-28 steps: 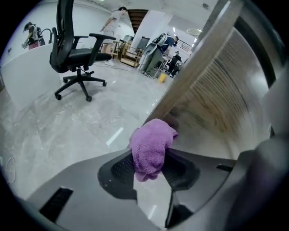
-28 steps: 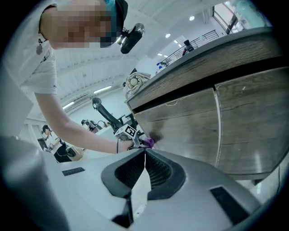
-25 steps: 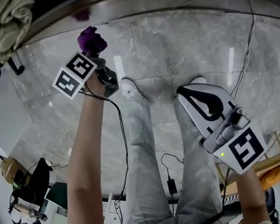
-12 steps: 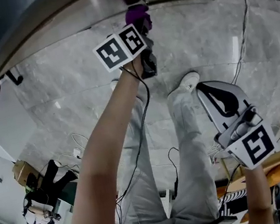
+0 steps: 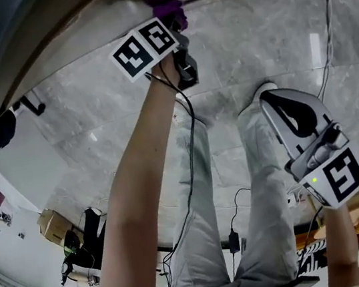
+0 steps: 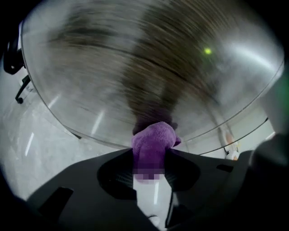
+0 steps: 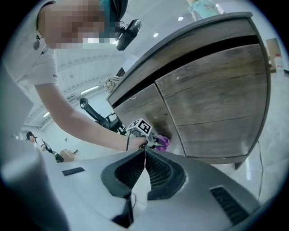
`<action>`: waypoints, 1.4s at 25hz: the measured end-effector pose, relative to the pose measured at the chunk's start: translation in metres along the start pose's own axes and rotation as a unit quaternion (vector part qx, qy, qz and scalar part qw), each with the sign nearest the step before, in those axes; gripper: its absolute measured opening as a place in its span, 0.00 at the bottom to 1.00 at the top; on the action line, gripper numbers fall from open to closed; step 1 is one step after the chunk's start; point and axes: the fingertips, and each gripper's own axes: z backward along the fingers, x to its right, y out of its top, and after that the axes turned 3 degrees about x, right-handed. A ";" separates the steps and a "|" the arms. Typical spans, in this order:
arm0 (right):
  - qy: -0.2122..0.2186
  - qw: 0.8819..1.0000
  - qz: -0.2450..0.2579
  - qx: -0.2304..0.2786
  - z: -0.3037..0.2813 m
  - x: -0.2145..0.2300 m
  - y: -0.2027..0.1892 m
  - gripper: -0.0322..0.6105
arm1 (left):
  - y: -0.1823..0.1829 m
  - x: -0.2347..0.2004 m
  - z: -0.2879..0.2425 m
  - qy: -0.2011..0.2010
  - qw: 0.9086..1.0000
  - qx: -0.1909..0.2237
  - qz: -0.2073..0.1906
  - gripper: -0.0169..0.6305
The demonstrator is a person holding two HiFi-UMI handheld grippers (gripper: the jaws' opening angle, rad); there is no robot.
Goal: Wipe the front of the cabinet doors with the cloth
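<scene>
A purple cloth (image 6: 152, 143) is pinched in my left gripper (image 6: 151, 159), which is shut on it and presses it against the lower part of a wood-grain cabinet door (image 6: 149, 72); the wood is motion-blurred. In the head view the cloth (image 5: 164, 3) meets the cabinet's bottom edge, just past the left gripper (image 5: 172, 19). My right gripper (image 5: 275, 100) hangs low at the right, shut on nothing, away from the cabinet. The right gripper view shows its pads meeting at the right gripper (image 7: 145, 155), and beyond it the cloth (image 7: 164, 142) on the left door (image 7: 140, 106), next to the right door (image 7: 216, 103).
Grey marble floor (image 5: 271, 37) lies below the cabinet, with a cable (image 5: 328, 21) trailing across it. The person's legs (image 5: 200, 190) stand between the grippers. An office chair base (image 5: 32, 102) is at the left. A cabinet foot (image 7: 237, 166) shows at the lower right.
My left gripper has carried the cloth forward from over the floor onto the cabinet door's lower edge, then slid slightly left. The right gripper has stayed shut and barely shifted.
</scene>
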 end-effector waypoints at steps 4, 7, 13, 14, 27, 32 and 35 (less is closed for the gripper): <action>-0.001 1.000 -0.001 0.009 -0.031 -0.032 0.012 0.09 | 0.017 -0.064 0.026 0.034 0.999 -0.002 -0.002 0.26; 0.003 1.000 -0.002 0.013 -0.039 -0.043 0.011 0.09 | 0.021 -0.095 0.037 0.053 0.999 -0.005 0.002 0.26; 0.007 1.000 -0.004 0.003 -0.088 -0.073 -0.006 0.09 | 0.041 -0.190 0.067 0.096 0.995 -0.003 0.005 0.26; 0.008 1.000 -0.002 0.000 -0.102 -0.080 -0.007 0.09 | 0.048 -0.207 0.072 0.101 0.995 -0.006 -0.006 0.26; 0.005 1.000 -0.003 0.014 -0.089 -0.054 -0.014 0.09 | 0.058 -0.264 0.102 0.156 0.986 0.045 0.025 0.26; 0.006 1.000 -0.021 0.016 -0.053 -0.032 -0.017 0.09 | 0.025 -0.210 0.073 0.134 0.991 0.026 0.013 0.26; 0.017 1.000 -0.014 -0.004 -0.029 -0.018 -0.026 0.09 | -0.008 -0.151 0.033 0.101 0.995 0.004 0.003 0.26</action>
